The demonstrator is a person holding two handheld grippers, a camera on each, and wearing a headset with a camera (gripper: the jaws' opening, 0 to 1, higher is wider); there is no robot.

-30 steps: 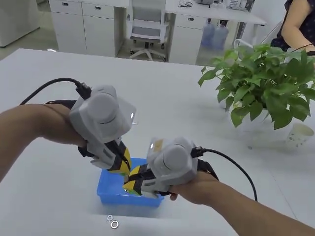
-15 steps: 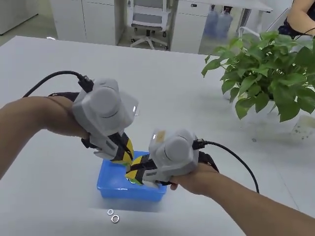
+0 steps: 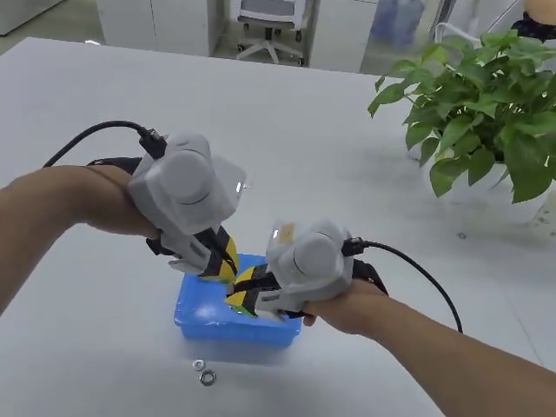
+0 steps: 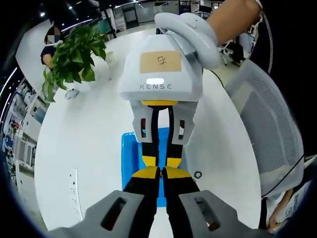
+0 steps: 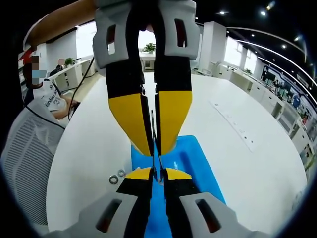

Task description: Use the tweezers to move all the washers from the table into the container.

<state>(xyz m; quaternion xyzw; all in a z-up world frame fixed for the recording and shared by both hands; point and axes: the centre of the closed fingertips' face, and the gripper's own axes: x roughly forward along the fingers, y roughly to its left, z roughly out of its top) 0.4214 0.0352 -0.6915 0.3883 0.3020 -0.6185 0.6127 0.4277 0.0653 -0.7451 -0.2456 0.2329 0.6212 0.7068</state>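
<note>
Step in hand: the tool is being readied, as I judge it; no washer is being carried, and both tongs are meeting tip to tip over the container (image 3: 228, 328).
Left tongs (image 3: 223, 268): closing down to a thin slit and pointing down towards the other pair; in the right gripper view a thin dark blade is passing between these yellow tips.
Right tongs (image 5: 157, 175): pinching to a slit as well, with the same blade running into them from above.
Tweezers (image 5: 154, 161): I take the thin blade for these, and both pairs appear to be gripping them; the tips are too fine to make out.
Container: the blue tray is sitting towards the near edge of the tabletop (image 3: 95, 356), directly under the tongs; its contents are being hidden by them.
Washers (image 3: 207, 377): two are lying side by side on the tabletop, just beside the container's front wall, between it and the near edge.
Next move, by my reading: one pair needs to be taking over the tweezers alone, then lowering the points to the nearer washer and squeezing gently enough that the flat ring is not skidding away.
</note>
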